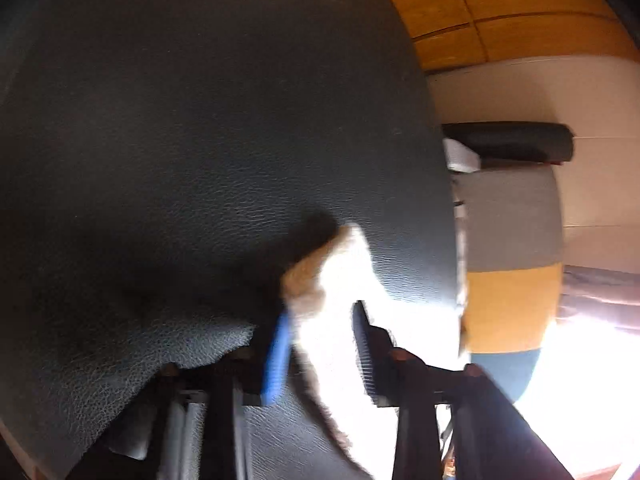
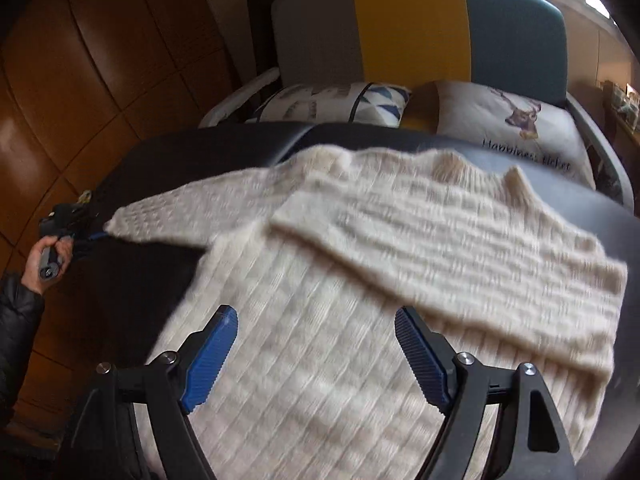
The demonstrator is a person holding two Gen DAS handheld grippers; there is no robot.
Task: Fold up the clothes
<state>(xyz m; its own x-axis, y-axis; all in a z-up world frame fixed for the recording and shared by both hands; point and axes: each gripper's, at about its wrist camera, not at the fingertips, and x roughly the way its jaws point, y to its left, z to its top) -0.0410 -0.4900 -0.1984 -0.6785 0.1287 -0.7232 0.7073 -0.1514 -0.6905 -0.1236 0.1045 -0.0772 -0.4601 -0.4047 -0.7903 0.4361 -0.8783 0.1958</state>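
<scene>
- A cream knitted sweater (image 2: 320, 320) is seen spread flat on a dark, leather-textured desk (image 2: 200, 152), filling the middle of the right wrist view.
- One sleeve (image 2: 452, 248) is folded across the body of the sweater, lying from about 10 o'clock toward 4 o'clock.
- The other sleeve (image 2: 180, 212) is stretched out toward 9 o'clock, where its cuff is pinched by the left claw (image 2: 94, 236).
- The left claw's handle is gripped by a person's hand (image 2: 44, 268), with a dark padded jacket sleeve (image 2: 16, 320) seen below it at 8 o'clock.
- In the left wrist view, blurred pale knit (image 1: 340, 280) is seen between the left claw's fingers (image 1: 276, 360), low and right of centre; the rest of that frame is filled by the dark desk surface.
- The right claw (image 2: 316, 352) is held spread wide above the sweater's body at 6 o'clock, with nothing between its blue pads (image 2: 212, 360).
- Behind the desk, at 12 o'clock, a grey, yellow and blue chair back (image 2: 416, 24) is seen, with two printed cushions (image 2: 496, 116) in front of it.
- Wooden panelling (image 2: 100, 60) is seen at 10 o'clock.
</scene>
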